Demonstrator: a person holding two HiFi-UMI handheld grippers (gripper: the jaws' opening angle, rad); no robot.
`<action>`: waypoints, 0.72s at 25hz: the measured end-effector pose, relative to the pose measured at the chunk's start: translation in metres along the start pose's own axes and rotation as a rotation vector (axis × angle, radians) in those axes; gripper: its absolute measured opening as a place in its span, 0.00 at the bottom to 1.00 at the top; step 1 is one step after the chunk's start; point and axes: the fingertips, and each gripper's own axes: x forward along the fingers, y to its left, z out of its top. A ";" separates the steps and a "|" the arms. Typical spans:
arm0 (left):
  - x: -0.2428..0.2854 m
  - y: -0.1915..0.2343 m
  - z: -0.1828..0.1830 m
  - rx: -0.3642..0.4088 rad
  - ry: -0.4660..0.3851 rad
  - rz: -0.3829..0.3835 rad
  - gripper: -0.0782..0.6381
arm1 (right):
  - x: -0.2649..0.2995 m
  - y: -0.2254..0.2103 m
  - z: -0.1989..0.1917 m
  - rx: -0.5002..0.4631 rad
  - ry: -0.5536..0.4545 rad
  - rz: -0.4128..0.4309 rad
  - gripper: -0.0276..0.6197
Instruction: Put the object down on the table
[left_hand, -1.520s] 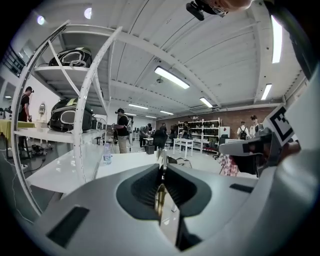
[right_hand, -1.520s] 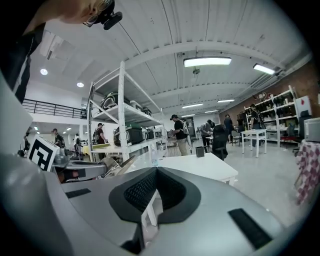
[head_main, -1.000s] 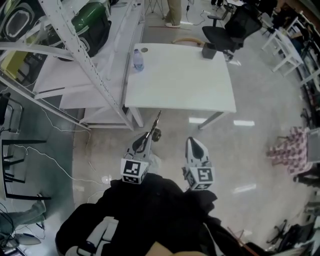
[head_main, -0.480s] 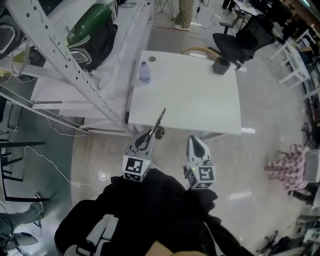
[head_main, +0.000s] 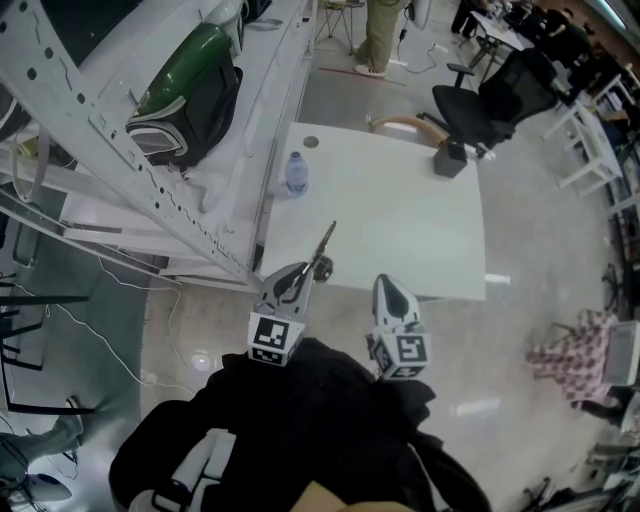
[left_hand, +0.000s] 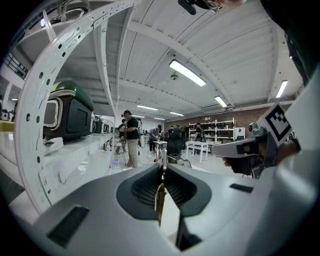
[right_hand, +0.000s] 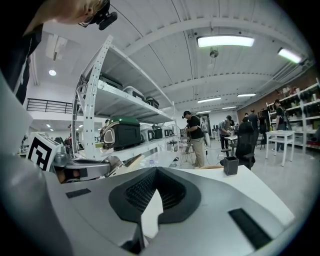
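The slim metal object (head_main: 325, 242) is in the air, clamped between the jaws of the left tool (head_main: 301, 278). From the head view it is a thin, straight strip, angled away toward 1 o'clock. A small dark round part sits on its 5 o'clock side, just past the jaws. Its far tip hangs over the white tabletop (head_main: 400, 215) near the 7 o'clock corner, while the gripped end is back past the near edge. The left gripper view catches it edge-on (left_hand: 159, 196): a narrow, dull golden sliver standing upright, dead centre between the pads. Whether the tip touches the tabletop can't be made out.
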 end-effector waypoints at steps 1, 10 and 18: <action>0.003 0.002 0.000 0.002 0.001 0.000 0.15 | 0.003 0.000 0.000 -0.002 0.003 0.001 0.05; 0.019 0.012 0.002 0.024 0.012 0.021 0.15 | 0.031 -0.006 0.005 -0.001 -0.004 0.030 0.05; 0.045 0.018 0.012 0.039 0.048 0.068 0.15 | 0.064 -0.032 0.012 0.008 0.004 0.111 0.05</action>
